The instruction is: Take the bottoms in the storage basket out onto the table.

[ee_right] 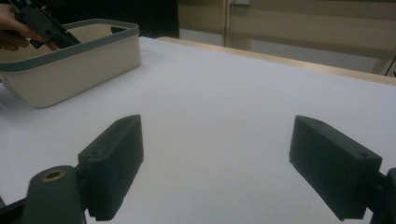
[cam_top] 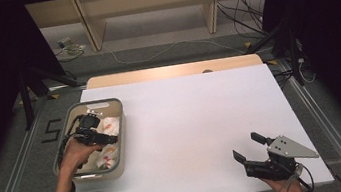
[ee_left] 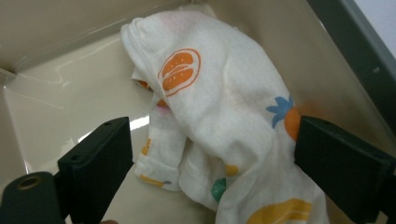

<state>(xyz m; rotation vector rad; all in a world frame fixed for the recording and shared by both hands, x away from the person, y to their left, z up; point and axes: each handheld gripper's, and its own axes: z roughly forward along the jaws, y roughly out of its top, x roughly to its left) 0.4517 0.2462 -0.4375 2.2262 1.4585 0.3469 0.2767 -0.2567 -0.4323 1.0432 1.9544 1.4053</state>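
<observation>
Cloth (ee_left: 224,116), white with orange, blue and green fruit prints, lies crumpled inside a cream basket (cam_top: 109,104) with a grey rim, which sits near the bench's nine o'clock edge.

Nearest me, at about five o'clock on the bench (cam_top: 187,124), the right gripper (cam_top: 249,147) rests low over the white surface in a hand that comes in from the bottom edge. Its jaws stand wide apart with nothing between them; the right gripper view looks along them at bare bench top. A grey three-cornered plate rides on top of it, pointing toward three o'clock.

Farther in, at about eight to nine o'clock, the person's left hand (cam_top: 73,157) reaches over the near rim of the basket and holds the left gripper (cam_top: 109,139) down inside it. In the left gripper view (ee_left: 212,154) the jaws stand wide, one on each side of the bunched cloth. The right-hand jaw lies against or just beside a fold with an orange print; the left-hand jaw stands clear of the fabric, so the cloth is between them but not clamped.

Beyond the basket the bench runs to a pale wooden strip at twelve o'clock.
</observation>
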